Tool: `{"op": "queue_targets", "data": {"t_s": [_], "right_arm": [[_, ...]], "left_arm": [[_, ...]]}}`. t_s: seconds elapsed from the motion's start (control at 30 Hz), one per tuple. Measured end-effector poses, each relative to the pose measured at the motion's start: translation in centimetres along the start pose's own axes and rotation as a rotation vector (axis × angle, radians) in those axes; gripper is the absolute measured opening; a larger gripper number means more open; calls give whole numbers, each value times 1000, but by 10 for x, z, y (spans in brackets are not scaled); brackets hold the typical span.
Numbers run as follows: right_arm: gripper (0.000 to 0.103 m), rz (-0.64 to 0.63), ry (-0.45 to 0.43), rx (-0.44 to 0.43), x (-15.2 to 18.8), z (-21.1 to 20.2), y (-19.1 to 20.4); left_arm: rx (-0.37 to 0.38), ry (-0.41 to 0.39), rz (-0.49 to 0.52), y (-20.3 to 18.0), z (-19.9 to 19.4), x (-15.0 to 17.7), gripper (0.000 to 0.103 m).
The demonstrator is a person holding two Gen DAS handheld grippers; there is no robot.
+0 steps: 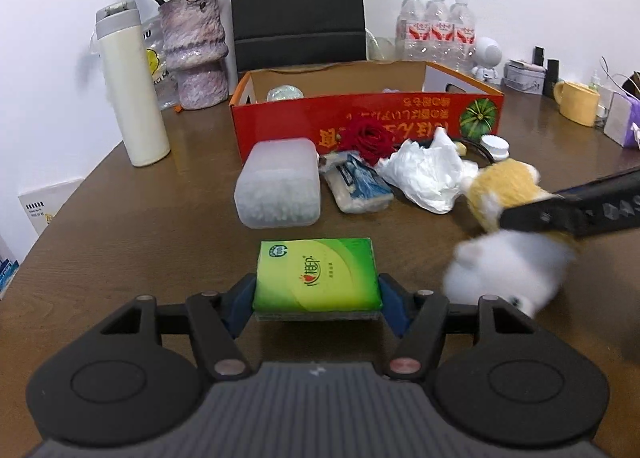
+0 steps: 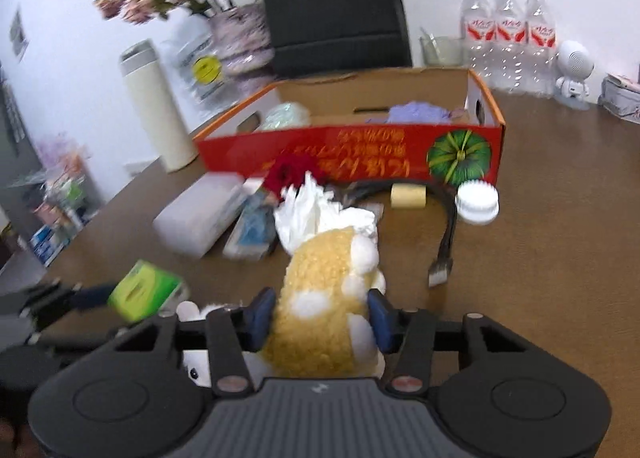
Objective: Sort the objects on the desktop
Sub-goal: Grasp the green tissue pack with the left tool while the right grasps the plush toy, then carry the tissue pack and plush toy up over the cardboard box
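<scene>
- Left gripper (image 1: 317,300) clamped on green tissue pack (image 1: 316,276), above brown table (image 1: 120,225).
- Right gripper (image 2: 322,318) clamped on yellow-white plush toy (image 2: 324,298).
- Red cardboard box (image 1: 360,121) at 12 o'clock of pack; clear plastic container (image 1: 278,183) between them.
- Crumpled white bag (image 1: 424,173) at 1 o'clock.

Bright even indoor light; fisheye-warped edges; right wrist view motion-blurred.
</scene>
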State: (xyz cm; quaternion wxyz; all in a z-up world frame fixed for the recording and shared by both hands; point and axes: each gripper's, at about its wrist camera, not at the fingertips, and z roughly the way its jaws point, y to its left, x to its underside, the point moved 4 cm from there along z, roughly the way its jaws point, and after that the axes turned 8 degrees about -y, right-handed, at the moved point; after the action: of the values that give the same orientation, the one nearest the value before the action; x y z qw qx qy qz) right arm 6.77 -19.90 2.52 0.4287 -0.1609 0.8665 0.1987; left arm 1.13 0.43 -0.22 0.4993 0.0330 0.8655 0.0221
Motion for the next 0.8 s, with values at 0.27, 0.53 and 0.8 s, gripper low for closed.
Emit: {"op": "queue_targets", "data": {"t_s": [0.27,0.53,0.8], "right_arm": [[48,-129,132,16,25,-57,10],[70,-61,118,61,29,-82,11],[71,-93,151,143,25,-42,13]], "left_arm": [[41,50,8,-14,-30,23,66],[60,85,-19,-26,-49,30,74],[68,131,-115,-18,-25,15,70]]}}
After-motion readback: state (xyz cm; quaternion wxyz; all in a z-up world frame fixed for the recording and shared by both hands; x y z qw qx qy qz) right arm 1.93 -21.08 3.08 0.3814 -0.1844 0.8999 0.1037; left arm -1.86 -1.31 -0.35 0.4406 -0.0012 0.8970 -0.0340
